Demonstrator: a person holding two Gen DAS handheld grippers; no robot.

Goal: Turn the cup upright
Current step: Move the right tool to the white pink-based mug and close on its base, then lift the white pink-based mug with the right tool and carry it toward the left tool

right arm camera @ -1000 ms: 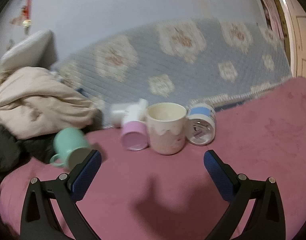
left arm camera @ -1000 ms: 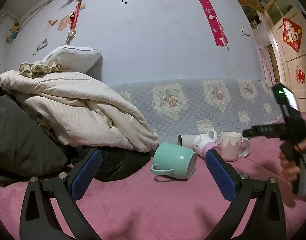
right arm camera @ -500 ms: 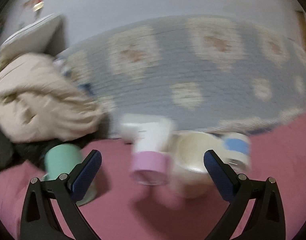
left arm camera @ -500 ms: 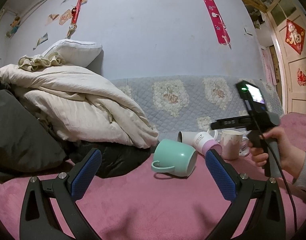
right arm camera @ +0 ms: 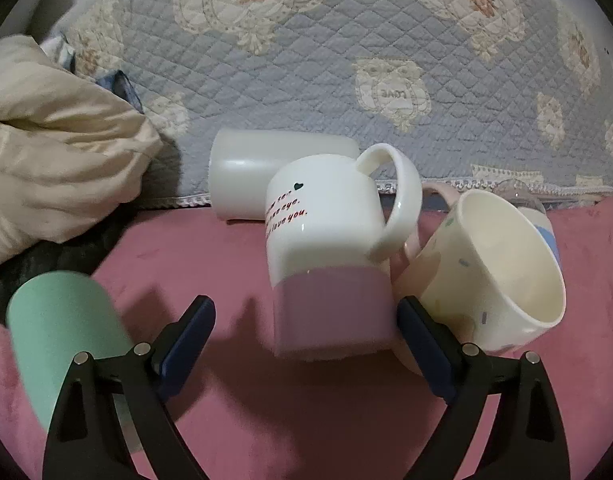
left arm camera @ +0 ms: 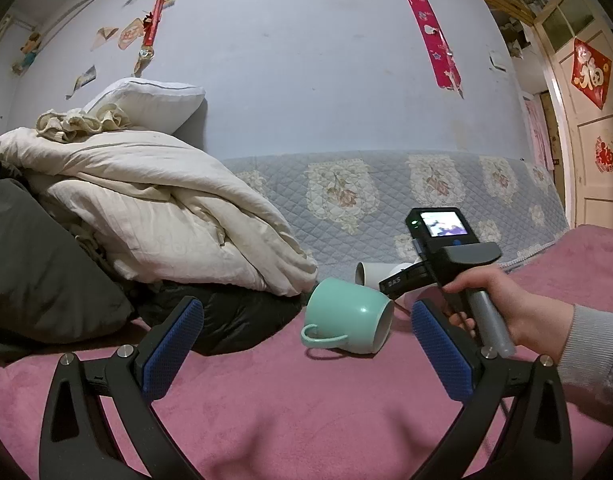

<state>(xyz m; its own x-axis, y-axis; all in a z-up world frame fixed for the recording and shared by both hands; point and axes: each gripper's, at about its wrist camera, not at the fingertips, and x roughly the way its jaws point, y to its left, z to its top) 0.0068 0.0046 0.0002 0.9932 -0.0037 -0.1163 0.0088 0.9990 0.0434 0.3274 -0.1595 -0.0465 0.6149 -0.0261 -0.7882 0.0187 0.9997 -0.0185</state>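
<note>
Jaws of the right gripper (right arm camera: 304, 322) gape wide around the tipped pink-bottomed mug (right arm camera: 330, 256) at frame centre, holding nothing, and closing could knock the cream mug (right arm camera: 494, 268) touching it on the right.

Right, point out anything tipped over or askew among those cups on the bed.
Three lie on their sides on the pink blanket: the mint mug, the white-and-pink mug between the open right gripper fingers, and a plain white cup behind it. The cream mug leans, tilted.

"love you." on mug (right arm camera: 326, 216)
</note>
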